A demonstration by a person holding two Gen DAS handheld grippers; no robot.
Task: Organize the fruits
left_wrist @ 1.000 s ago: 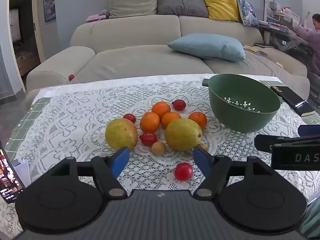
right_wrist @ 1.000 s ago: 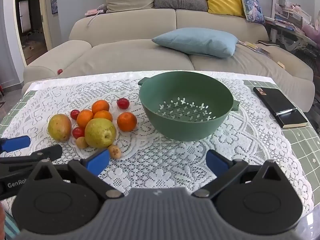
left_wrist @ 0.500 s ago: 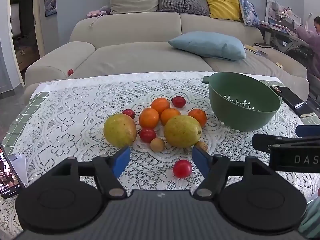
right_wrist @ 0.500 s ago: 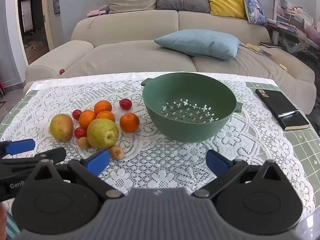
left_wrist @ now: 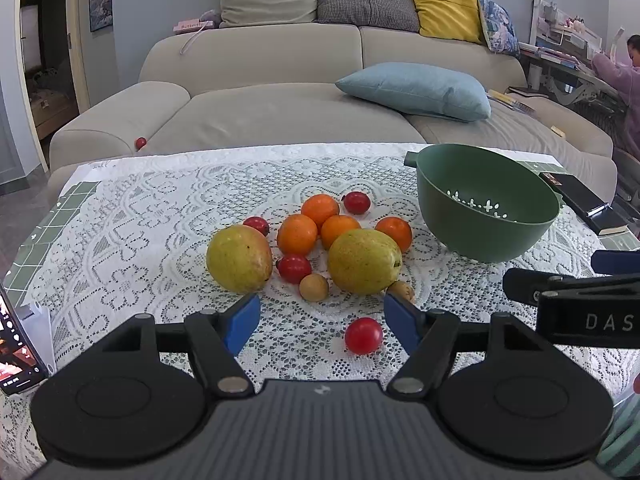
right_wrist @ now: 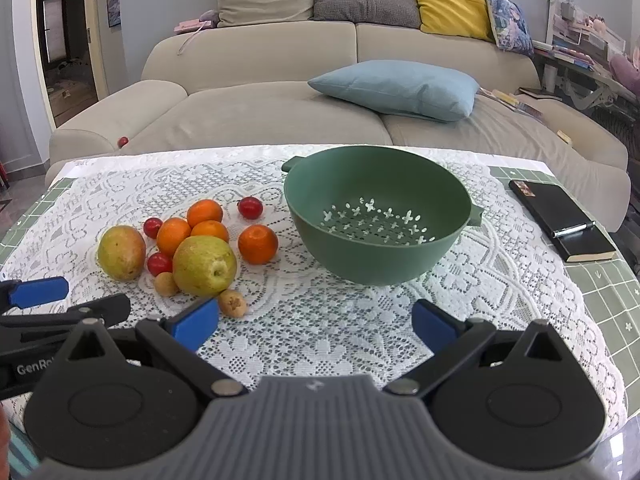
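Note:
A heap of fruit lies on the lace tablecloth [left_wrist: 140, 216]: a mango [left_wrist: 239, 258], a pear [left_wrist: 364, 261], several oranges [left_wrist: 297, 234] and small red fruits [left_wrist: 294, 268]. One red fruit [left_wrist: 363, 335] lies apart, between the fingers of my open left gripper [left_wrist: 322, 320], which holds nothing. An empty green colander [right_wrist: 378, 216] stands right of the heap. My right gripper [right_wrist: 314, 322] hangs open over bare cloth in front of the colander. In the right wrist view the mango [right_wrist: 121, 253] and pear [right_wrist: 205, 265] sit at the left.
A black notebook with a pen [right_wrist: 562, 220] lies at the table's right edge. A phone [left_wrist: 18, 354] stands at the left edge. Behind the table is a beige sofa [left_wrist: 280, 92] with cushions. A person [left_wrist: 618, 80] sits far right.
My left gripper has drawn back slightly, so the fruit sits a little farther off. The right gripper has barely shifted. Both stay open.

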